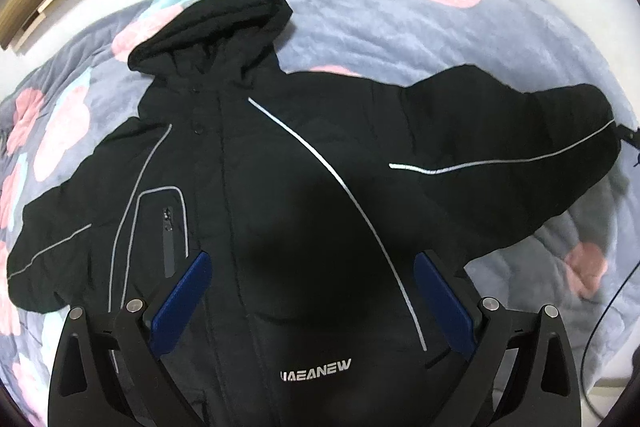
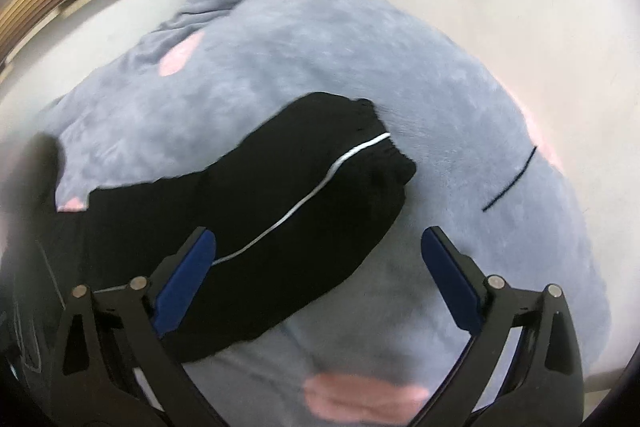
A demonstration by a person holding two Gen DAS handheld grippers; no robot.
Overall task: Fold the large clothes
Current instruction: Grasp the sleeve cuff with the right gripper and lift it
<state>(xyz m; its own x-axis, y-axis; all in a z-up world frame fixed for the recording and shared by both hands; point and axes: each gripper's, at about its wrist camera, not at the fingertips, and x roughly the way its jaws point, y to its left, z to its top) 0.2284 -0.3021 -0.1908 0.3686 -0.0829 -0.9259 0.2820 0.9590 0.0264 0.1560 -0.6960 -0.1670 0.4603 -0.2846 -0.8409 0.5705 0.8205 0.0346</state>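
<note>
A black jacket (image 1: 288,187) lies front up across the middle of the frame on a grey blanket (image 1: 380,27) with pink flowers, hood (image 1: 212,27) at upper left. The left gripper (image 1: 312,267) hangs over its chest, spread wide and holding nothing. The right gripper (image 2: 318,247) is equally wide and empty above 1 sleeve (image 2: 260,195), which runs from lower left toward the center.
</note>
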